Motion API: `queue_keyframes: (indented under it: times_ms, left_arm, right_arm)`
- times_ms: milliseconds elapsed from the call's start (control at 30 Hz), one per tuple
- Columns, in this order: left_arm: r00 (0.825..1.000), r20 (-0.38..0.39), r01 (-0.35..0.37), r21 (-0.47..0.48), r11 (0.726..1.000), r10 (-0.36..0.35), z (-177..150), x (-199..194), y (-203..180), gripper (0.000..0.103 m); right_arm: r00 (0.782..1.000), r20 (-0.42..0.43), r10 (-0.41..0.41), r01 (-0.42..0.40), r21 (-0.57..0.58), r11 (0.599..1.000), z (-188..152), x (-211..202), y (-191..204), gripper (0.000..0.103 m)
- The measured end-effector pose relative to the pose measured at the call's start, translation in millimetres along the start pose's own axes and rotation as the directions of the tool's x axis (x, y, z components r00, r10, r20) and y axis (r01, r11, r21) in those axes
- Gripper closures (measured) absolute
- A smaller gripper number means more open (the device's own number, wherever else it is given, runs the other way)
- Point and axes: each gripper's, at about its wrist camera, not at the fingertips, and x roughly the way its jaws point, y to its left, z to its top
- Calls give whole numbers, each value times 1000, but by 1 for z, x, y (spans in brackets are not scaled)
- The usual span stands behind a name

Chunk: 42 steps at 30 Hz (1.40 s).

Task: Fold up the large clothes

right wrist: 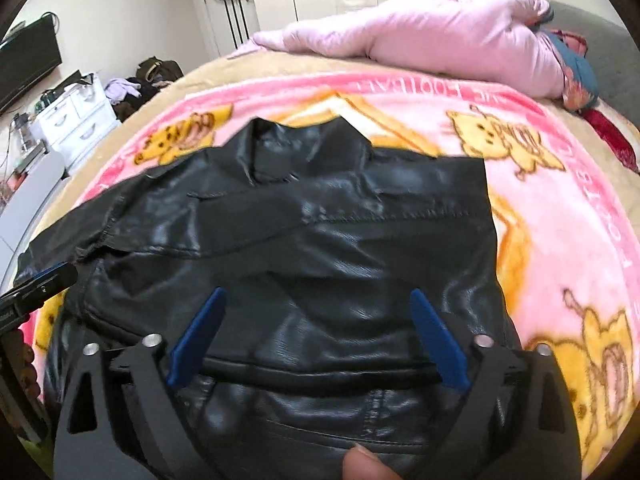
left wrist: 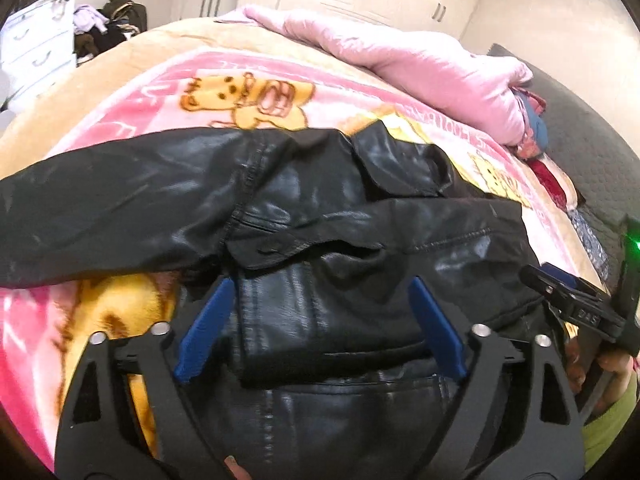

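Lying spread across the pink cartoon-print fleece blanket (right wrist: 560, 208) on the bed, the black faux-leather jacket (right wrist: 304, 240) has one sleeve already crossed over its body, which likely keeps the bulk narrow for the next fold. Both tools hover low over the near hem, side by side and pointing toward the collar. The left gripper (left wrist: 320, 320) and the right gripper (right wrist: 316, 328) each hold their blue fingers (right wrist: 198, 336) wide apart, gripping nothing.
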Motion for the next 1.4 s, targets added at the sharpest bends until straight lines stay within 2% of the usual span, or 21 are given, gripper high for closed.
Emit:
queue_keyframes:
  times_ms: [133,300,700,967,1167,1400]
  left_arm:
    - [1000,24,-17,-27,999,17,3,-9,12,10]
    - [997,47,-56,-52,997,58,6,-21,29,10]
    - [989,106,-92,-86,992,101,10,-55,61,9]
    - [981,142,-106,-153,983,128,11,-73,92,10]
    - [965,176,-161,-188,969,195,11,-85,113,9]
    - [952,192,-189,-245,951,239,9,-97,140,9]
  right_arm:
    - [999,30,12,-11,-20,1000,1,-8,13,8]
    - [998,52,20,-18,-44,999,3,-20,32,7]
    - [995,82,57,-48,-98,994,15,-37,92,5]
    - [992,96,80,-65,-148,987,24,-44,134,5]
    - [991,93,92,-74,-179,981,29,-41,165,5]
    - [991,84,107,-88,-204,975,34,-34,198,5]
